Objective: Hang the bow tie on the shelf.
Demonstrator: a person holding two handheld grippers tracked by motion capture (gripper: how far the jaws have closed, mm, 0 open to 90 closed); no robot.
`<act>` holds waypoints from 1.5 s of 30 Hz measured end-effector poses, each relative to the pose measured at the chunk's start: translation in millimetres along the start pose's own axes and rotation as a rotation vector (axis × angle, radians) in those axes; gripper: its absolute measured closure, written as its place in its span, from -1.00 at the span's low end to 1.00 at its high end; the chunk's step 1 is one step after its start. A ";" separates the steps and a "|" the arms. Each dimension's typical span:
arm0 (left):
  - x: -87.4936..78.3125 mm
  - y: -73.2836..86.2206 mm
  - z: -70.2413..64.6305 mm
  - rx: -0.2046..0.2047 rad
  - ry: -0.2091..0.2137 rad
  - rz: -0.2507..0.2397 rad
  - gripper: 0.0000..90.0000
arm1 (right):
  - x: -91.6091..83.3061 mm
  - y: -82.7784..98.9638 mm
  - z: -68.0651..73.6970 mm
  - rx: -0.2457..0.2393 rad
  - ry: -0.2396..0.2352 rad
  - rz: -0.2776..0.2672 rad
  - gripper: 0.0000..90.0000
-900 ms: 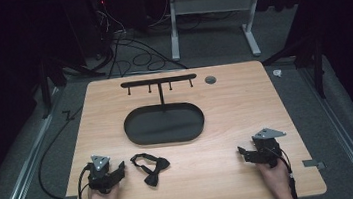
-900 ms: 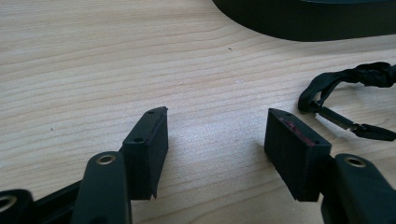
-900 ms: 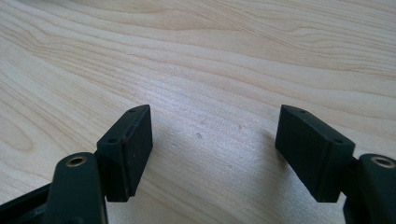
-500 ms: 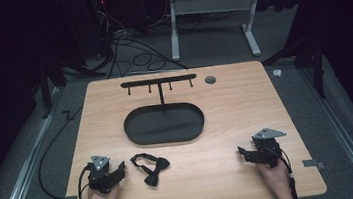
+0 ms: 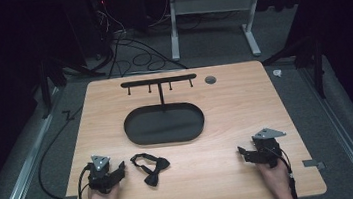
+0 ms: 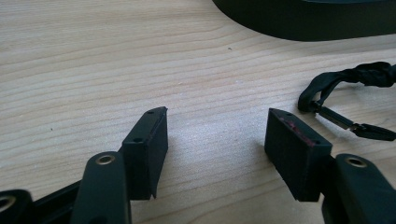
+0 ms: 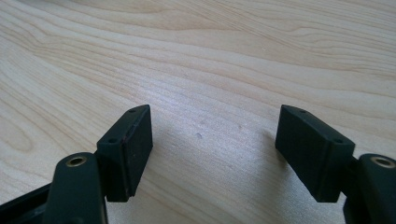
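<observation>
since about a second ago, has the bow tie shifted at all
No. In the high view the bow tie lies in the same spot below the lower left end of the oval tray, beside the left gripper.

Cables (image 5: 129,54) and a metal stand (image 5: 211,20) occupy the floor.

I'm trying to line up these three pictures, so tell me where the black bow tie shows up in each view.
High view: the bow tie lies near the front edge, just right of the left gripper, below the oval black tray.
Left gripper view: its strap and clasp lie at the right edge, beyond the right-hand jaw.
Right gripper view: not in it; bare wooden table between open jaws.
Shared landmark: the pale wood grain of the table.
</observation>
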State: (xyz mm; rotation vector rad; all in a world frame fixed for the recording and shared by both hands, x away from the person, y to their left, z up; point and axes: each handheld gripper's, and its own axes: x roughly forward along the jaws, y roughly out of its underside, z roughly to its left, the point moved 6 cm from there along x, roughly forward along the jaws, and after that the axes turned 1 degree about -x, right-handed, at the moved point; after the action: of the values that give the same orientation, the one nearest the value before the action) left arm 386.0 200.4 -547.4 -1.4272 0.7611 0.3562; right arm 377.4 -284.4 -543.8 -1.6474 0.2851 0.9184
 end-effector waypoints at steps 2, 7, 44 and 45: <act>0.0 0.0 0.0 0.000 0.000 0.000 -0.11 | 0.0 0.0 0.0 0.000 0.000 0.000 -0.36; -1.0 -0.1 1.7 -0.025 0.026 -0.006 -0.10 | 0.0 0.0 0.0 0.001 -0.001 0.000 -0.36; -16.4 -19.3 -24.3 -0.028 0.120 -0.033 -0.02 | 0.0 -0.1 0.0 0.001 -0.001 0.000 -0.36; -16.4 -20.5 -26.3 -0.025 0.123 -0.035 -0.02 | 0.0 -0.1 0.1 0.001 -0.002 0.000 -0.36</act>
State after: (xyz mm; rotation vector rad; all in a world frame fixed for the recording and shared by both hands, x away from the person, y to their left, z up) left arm 380.7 175.6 -520.3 -1.4944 0.8326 0.2537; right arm 377.5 -284.3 -543.8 -1.6459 0.2845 0.9197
